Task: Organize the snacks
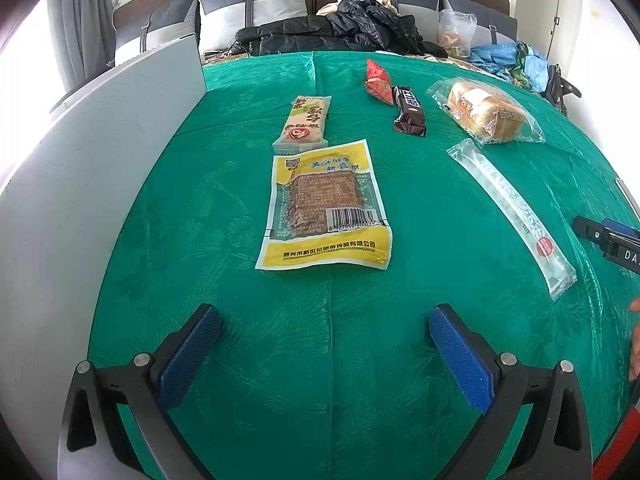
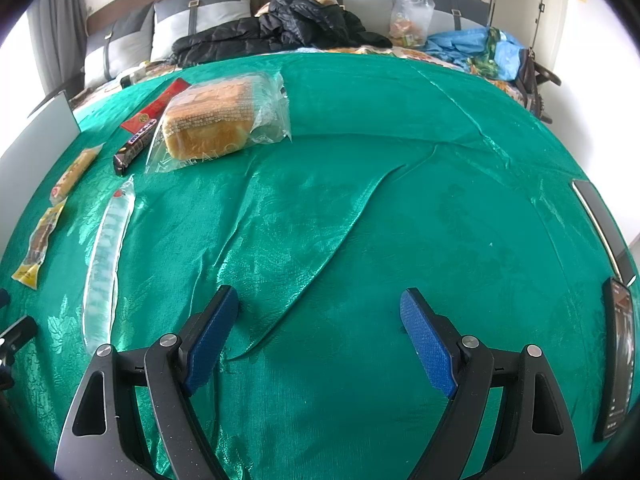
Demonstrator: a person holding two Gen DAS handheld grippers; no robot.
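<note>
The left hand-held gripper (image 1: 325,354) is held spread wide above the green cloth (image 1: 240,360) with nothing between its blue pads (image 1: 188,356); the right hand-held gripper (image 2: 319,340) is likewise spread and empty, over a creased stretch of cloth with no snack close to it. Directly ahead of the left one, near its fingertips, the flat yellow packet (image 1: 326,206) is found lying face down on the counter, and it is judged the likely first pick. Since it lies flat, one long edge is best approached low and square, so that a pad can be slid under the seal rather than pressed onto the film; the cloth is loose and could be pinched along with it. Beyond it lie the beige bar (image 1: 304,122), touching or nearly touching the packet's far end, then the red wedge packet (image 1: 376,80) and the dark chocolate bar (image 1: 409,111), the bagged bread (image 1: 486,112), and the long clear stick pack (image 1: 516,216) to the right. The grey panel (image 1: 100,152) at the left edge is shown broadly only in the left view, where the packet's barcode is also legible; the big fold in the cloth and the dark phone (image 2: 618,364) at the right edge are shown only in the right view.
</note>
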